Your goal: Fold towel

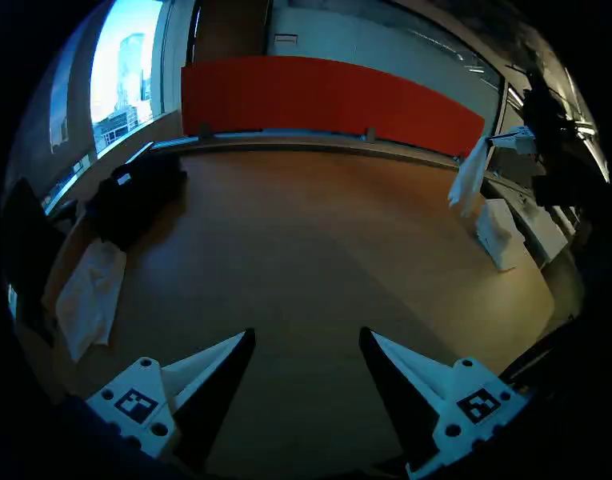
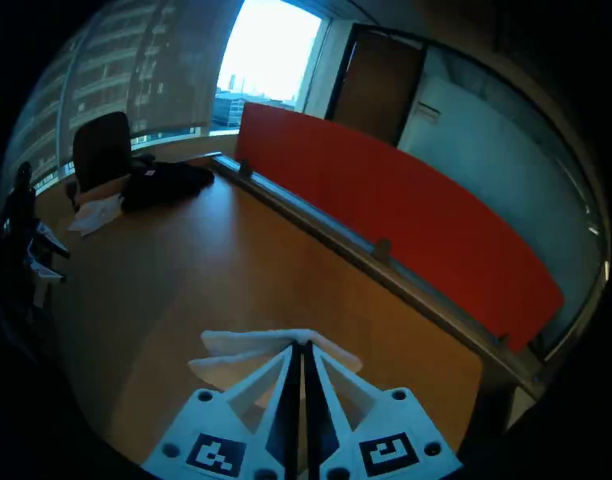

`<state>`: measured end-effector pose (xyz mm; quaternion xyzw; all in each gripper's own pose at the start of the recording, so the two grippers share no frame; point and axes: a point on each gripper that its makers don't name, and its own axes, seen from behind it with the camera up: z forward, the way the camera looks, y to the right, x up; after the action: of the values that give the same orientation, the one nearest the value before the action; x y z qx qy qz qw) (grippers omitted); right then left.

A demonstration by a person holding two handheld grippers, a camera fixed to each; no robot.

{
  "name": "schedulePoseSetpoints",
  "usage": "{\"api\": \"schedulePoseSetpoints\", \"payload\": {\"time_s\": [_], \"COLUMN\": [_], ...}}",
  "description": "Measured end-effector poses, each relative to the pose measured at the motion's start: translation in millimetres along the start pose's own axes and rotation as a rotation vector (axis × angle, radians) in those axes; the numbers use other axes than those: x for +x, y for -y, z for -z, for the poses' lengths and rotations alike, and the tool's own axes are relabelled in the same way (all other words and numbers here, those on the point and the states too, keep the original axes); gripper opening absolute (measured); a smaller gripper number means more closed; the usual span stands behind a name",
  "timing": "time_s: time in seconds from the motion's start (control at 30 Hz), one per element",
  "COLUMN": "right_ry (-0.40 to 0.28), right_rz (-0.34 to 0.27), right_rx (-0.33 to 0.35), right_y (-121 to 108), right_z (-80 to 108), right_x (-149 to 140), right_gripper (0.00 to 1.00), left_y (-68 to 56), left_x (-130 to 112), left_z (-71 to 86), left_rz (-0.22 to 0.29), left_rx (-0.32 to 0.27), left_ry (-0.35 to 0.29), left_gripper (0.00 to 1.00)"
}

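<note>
Left gripper view: my left gripper (image 1: 306,340) holds its fingers (image 1: 218,368) wide over the tabletop (image 1: 306,240); the towel (image 1: 468,180) hangs at far right. Right gripper view: my right gripper (image 2: 299,348) pinches the towel (image 2: 226,356), fingers together.

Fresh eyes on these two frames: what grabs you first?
The long red divider panel along the desk's far edge dominates both views. Next, the right gripper, fingers shut on a white towel above the wooden desk. The left gripper hangs open over the desk, with a bright window at upper left.
</note>
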<state>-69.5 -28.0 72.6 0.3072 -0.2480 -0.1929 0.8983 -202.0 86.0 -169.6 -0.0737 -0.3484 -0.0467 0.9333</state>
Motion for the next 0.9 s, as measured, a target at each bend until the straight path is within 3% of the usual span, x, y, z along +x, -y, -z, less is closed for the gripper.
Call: {"api": "schedulePoseSetpoints", "payload": {"time_s": [0.47,0.9], "right_ry": [0.041,0.070], "right_rz": [-0.049,-0.086], "right_rx": [-0.072,-0.124], "right_y": [-62.4,-106.2], "right_z": [15.0,24.7], "right_x": [-27.9,-49.2], "right_gripper": [0.02,0.02], "left_y": [-11.0,-18.0], "left_x": [4.5,10.5], "left_z": [-7.7,-13.8], "left_rz": [-0.019,-0.036], "left_rx": [0.000,0.001], "left_ry": [0.012,0.019], "left_gripper": [0.97,0.97]}}
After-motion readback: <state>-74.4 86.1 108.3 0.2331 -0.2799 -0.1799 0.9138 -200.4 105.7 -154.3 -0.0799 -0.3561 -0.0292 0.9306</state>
